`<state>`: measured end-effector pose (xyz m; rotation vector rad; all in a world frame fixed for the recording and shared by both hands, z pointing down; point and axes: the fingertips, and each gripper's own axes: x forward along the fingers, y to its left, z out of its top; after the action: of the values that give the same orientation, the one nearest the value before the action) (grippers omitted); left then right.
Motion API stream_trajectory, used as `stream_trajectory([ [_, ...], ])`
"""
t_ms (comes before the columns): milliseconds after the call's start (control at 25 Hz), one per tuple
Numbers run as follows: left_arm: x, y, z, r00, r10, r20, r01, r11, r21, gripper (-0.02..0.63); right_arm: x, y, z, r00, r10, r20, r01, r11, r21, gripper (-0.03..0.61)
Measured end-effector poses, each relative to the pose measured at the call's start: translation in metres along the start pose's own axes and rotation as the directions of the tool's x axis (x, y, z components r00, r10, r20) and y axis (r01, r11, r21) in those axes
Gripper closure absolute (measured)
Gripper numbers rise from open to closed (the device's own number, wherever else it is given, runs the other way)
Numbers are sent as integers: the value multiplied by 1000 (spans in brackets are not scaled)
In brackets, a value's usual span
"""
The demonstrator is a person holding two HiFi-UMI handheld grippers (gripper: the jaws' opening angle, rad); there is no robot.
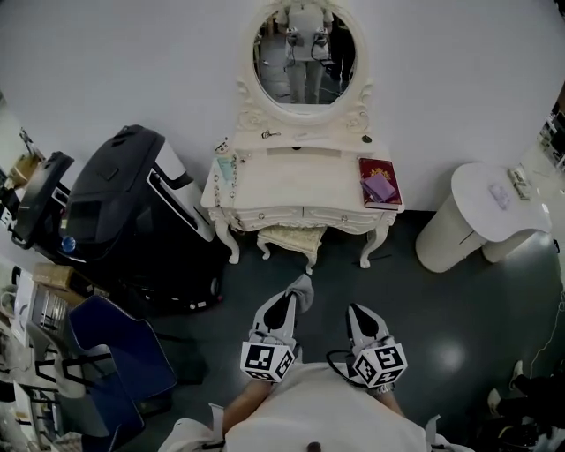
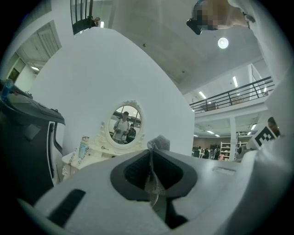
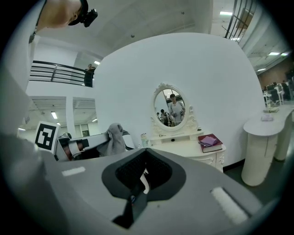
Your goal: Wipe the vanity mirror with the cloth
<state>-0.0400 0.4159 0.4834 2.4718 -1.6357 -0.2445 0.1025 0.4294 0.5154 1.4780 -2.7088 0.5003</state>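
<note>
L gripper [image 1: 293, 302] clamped on cloth [image 1: 304, 284], stool [image 1: 290, 238] only in head view

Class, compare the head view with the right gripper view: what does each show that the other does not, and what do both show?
Only the head view: the cushioned stool under the vanity, the black machine to its left, and the marker cube on the right gripper. Only the right gripper view: the balcony railing and a ceiling light. Both: the oval vanity mirror, the red book, the white round stand, and the grey cloth pinched in the left gripper's shut jaws.
</note>
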Motion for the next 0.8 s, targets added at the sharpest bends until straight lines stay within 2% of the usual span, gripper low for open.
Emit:
stream_trajectory([
  [120, 49, 23, 21, 999, -47, 18, 46, 999, 16, 592, 45, -18, 24, 999, -27, 18, 27, 1000, -7, 571],
  [280, 98, 62, 33, 997, -72, 3, 72, 997, 21, 592, 101, -32, 48, 997, -63, 49, 62, 998, 10, 571],
  [560, 160, 123, 39, 996, -91, -18, 91, 996, 25, 592, 179, -42, 50, 995, -88, 38, 86, 996, 39, 571],
  [800, 193, 145, 38, 992, -120, -49, 121, 992, 21, 592, 216, -58, 58, 992, -123, 32, 121, 991, 59, 571],
])
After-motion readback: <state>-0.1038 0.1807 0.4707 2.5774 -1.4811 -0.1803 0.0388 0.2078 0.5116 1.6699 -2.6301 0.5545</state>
